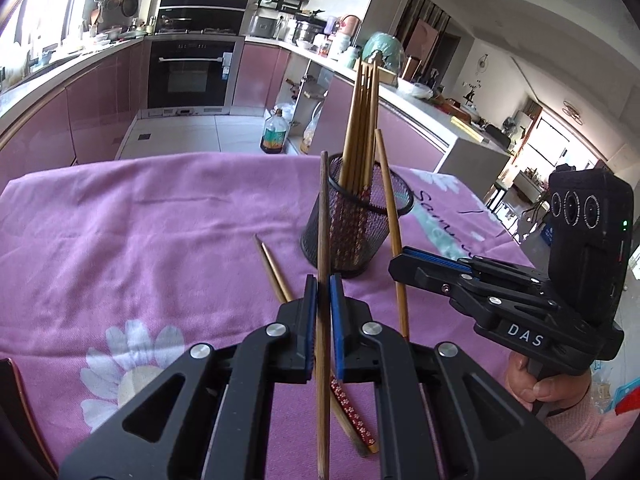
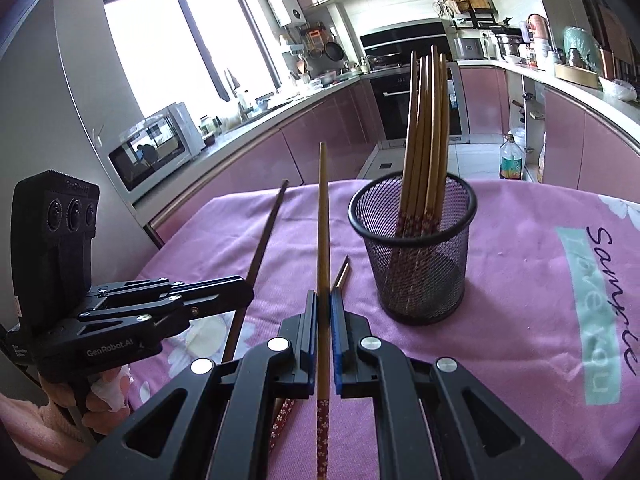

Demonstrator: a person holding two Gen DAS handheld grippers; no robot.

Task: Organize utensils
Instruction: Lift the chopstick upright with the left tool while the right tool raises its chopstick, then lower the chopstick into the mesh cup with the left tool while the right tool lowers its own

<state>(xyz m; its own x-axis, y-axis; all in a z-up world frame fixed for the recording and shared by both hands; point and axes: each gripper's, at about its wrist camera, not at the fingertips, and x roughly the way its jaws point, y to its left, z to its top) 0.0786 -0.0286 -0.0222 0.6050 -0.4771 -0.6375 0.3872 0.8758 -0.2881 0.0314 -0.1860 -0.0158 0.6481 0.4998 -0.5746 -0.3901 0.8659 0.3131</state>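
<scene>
Chopsticks held clear of table, both sides.
L hand-held gripper (image 1: 323, 284) pinched on dark chopstick (image 1: 322, 216); R hand-held gripper (image 2: 323, 300) on a lighter chopstick (image 2: 323, 216), tips raised, prob. for dropping into mesh cup (image 2: 416, 276) just beyond.

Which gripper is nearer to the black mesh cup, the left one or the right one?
Probably the right. The right gripper, shut on a chopstick, sits just beside the mesh cup. The left gripper, also shut on a chopstick, sits slightly further out, in front of the cup.
</scene>
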